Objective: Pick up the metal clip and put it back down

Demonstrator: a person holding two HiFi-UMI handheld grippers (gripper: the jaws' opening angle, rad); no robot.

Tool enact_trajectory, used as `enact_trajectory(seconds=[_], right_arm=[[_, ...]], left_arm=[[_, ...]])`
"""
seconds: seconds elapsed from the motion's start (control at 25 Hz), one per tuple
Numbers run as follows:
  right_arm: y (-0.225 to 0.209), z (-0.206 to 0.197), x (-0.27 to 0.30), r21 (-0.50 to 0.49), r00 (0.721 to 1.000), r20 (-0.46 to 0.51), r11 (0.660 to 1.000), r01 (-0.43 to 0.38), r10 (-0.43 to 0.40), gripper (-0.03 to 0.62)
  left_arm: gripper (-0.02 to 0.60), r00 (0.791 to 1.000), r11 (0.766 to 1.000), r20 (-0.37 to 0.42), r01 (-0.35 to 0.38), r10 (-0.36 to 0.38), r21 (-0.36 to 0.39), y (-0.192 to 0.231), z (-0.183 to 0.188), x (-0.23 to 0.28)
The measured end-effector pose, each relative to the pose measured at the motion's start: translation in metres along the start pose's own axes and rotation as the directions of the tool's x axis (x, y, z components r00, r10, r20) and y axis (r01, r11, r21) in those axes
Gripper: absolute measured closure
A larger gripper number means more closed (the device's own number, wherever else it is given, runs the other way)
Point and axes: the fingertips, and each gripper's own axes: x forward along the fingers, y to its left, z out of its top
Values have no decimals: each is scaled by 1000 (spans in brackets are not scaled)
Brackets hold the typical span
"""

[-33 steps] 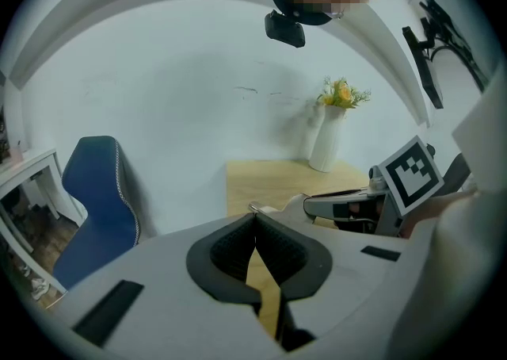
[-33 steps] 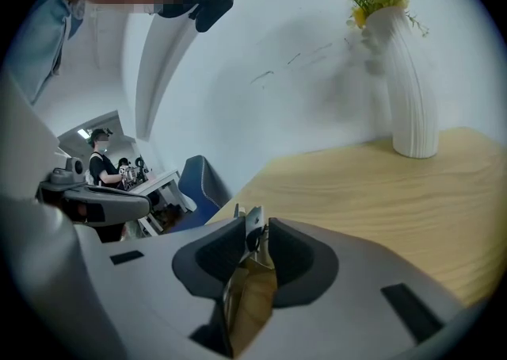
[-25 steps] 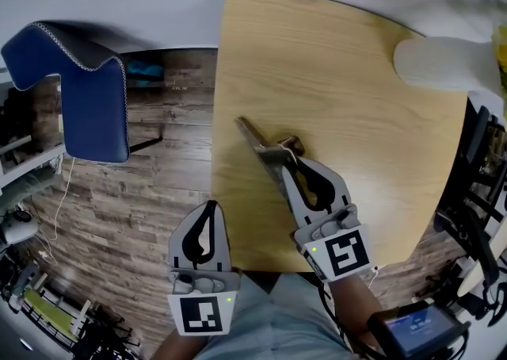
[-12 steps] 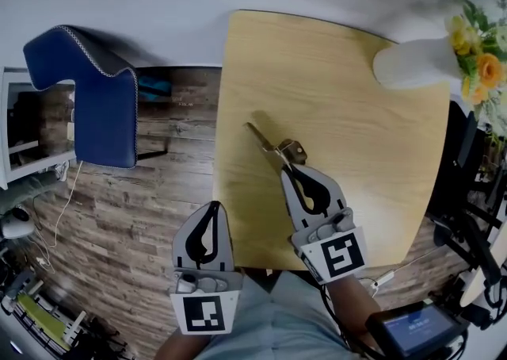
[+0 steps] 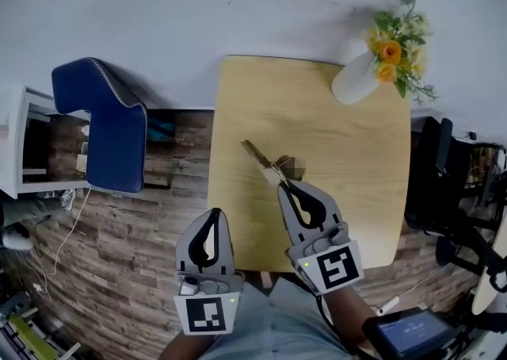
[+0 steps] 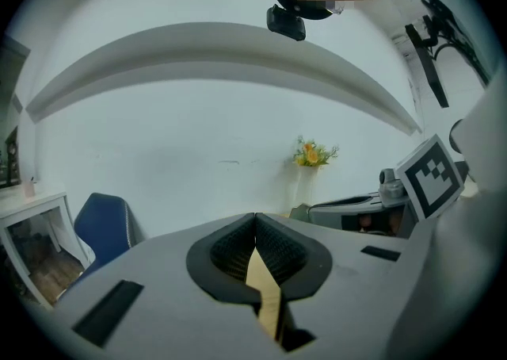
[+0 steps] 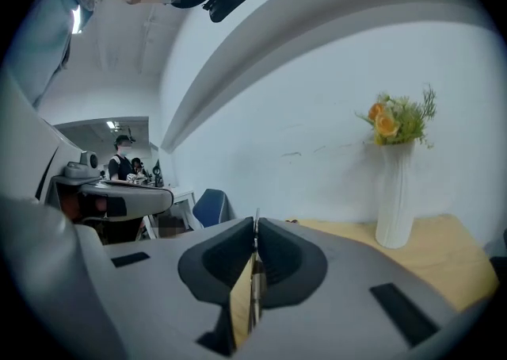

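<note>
While the right hand-held gripper (image 5: 282, 182) clamps the slim grey metal clip (image 5: 260, 155), which juts ahead of its tips over the light wooden table (image 5: 348, 152), the left hand-held gripper (image 5: 215, 214) waits beside it. Left gripper view: jaws together, empty. Right gripper view: a metal edge is pinched, likely ready for lowering.

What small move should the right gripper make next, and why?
Probably lower the metal clip onto the wooden table and open. The right gripper is shut on the clip's end, and the left gripper is shut and empty, off the table.
</note>
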Motion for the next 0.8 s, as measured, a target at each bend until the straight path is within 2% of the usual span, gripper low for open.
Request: enact_trajectory(seconds=[0.36, 0.52, 0.8], right_arm=[[-1, 76, -97, -98, 989, 129, 992, 85, -72, 542], [-9, 111, -140, -132, 968, 223, 980, 149, -117, 542], [-38, 132, -205, -155, 937, 264, 949, 275, -228, 542]], left_arm=[[563, 985, 999, 171, 28, -36, 47, -57, 71, -63], [563, 972, 996, 224, 60, -74, 66, -88, 90, -82], [563, 944, 985, 288, 140, -164, 105, -137, 118, -88]])
